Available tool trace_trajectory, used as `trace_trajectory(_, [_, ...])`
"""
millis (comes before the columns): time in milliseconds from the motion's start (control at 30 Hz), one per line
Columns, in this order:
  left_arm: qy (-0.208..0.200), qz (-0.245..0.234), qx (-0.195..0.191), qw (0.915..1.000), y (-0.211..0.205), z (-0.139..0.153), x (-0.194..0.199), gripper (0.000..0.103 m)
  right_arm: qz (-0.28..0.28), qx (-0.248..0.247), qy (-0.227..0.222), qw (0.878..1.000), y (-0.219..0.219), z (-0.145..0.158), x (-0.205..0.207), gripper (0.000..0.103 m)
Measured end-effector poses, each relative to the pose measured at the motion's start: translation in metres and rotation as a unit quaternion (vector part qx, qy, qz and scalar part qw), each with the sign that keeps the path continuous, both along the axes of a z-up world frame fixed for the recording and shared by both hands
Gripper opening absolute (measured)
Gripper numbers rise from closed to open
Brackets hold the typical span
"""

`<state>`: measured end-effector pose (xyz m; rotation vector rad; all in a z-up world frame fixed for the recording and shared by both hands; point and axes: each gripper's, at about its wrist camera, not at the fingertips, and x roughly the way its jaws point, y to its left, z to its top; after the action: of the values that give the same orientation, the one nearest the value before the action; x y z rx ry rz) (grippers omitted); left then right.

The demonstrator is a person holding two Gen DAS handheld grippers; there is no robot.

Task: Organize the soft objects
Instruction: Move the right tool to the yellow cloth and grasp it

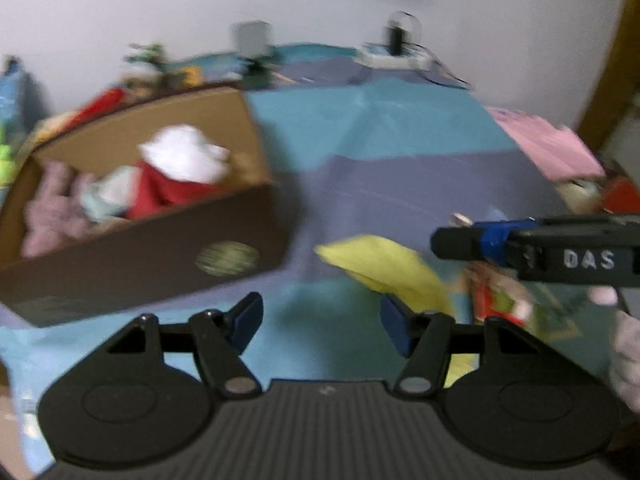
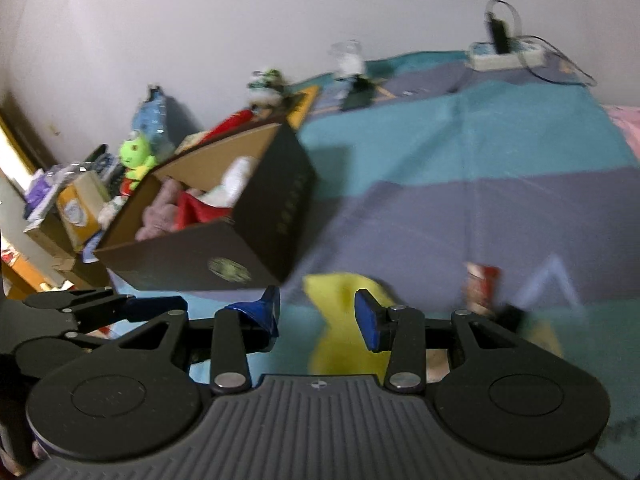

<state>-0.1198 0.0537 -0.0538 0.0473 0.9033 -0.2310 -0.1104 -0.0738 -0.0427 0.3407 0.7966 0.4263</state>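
On the bed's left side, box [image 1: 160,240] already holds several plush toys. Yellow toy [image 1: 384,268] and small red toy [image 1: 496,296] remain on the cover. Left claw [image 1: 320,324] and right claw [image 2: 318,316]: open, empty.

Yellow cloth [image 1: 384,268] — teal-and-purple striped bedspread [image 1: 400,168].

White raised letters "DAS" stand on the black side of the right gripper [image 1: 452,242]; the box's [image 1: 160,256] round emblem is unreadable.
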Motion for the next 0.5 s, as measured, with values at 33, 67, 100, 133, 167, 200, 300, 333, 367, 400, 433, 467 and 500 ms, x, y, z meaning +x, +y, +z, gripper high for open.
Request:
trace_trajectory(33, [0.007, -0.014, -0.009, 0.9998, -0.005, -0.003, -0.001, 0.064, -0.007, -0.005, 0.004, 1.000, -0.006, -0.002, -0.003, 0.025])
trace_trajectory(67, [0.013, -0.028, -0.015, 0.9994, -0.011, -0.006, -0.002, 0.064, -0.015, -0.008, 0.009, 1.000, -0.013, -0.005, -0.006, 0.025])
trace_trajectory(100, [0.019, -0.040, -0.020, 0.9988, -0.017, -0.009, -0.002, 0.064, -0.023, -0.010, 0.015, 1.000, -0.020, -0.008, -0.009, 0.025])
trace_trajectory(133, [0.024, -0.052, -0.025, 0.9980, -0.022, -0.012, -0.001, 0.064, -0.032, -0.009, 0.023, 0.999, -0.026, -0.011, -0.011, 0.025])
trace_trajectory(167, [0.029, -0.061, -0.030, 0.9972, -0.027, -0.015, -0.001, 0.064, -0.040, -0.007, 0.031, 0.999, -0.033, -0.015, -0.013, 0.025])
trace_trajectory(200, [0.034, -0.071, -0.034, 0.9963, -0.032, -0.018, -0.001, 0.064, -0.047, -0.004, 0.038, 0.998, -0.038, -0.018, -0.015, 0.025])
trace_trajectory(300, [0.045, -0.090, -0.046, 0.9939, -0.043, -0.028, 0.003, 0.065, -0.065, 0.018, 0.057, 0.996, -0.054, -0.025, -0.019, 0.025])
trace_trajectory(333, [0.051, -0.092, -0.048, 0.9933, -0.046, -0.033, 0.007, 0.065, -0.068, 0.028, 0.061, 0.995, -0.058, -0.027, -0.020, 0.025])
trace_trajectory(367, [0.057, -0.091, -0.048, 0.9930, -0.047, -0.038, 0.011, 0.065, -0.072, 0.038, 0.064, 0.995, -0.060, -0.028, -0.020, 0.025])
trace_trajectory(400, [0.064, -0.090, -0.048, 0.9927, -0.047, -0.042, 0.015, 0.065, -0.073, 0.045, 0.064, 0.994, -0.061, -0.028, -0.019, 0.025])
trace_trajectory(433, [0.071, -0.089, -0.053, 0.9921, -0.047, -0.047, 0.018, 0.065, -0.073, 0.050, 0.062, 0.994, -0.061, -0.027, -0.019, 0.025])
trace_trajectory(467, [0.080, -0.086, -0.058, 0.9914, -0.046, -0.051, 0.022, 0.065, -0.072, 0.054, 0.058, 0.994, -0.060, -0.025, -0.018, 0.025])
trace_trajectory(500, [0.086, -0.083, -0.063, 0.9909, -0.046, -0.055, 0.025, 0.065, -0.068, 0.057, 0.053, 0.995, -0.059, -0.024, -0.016, 0.025])
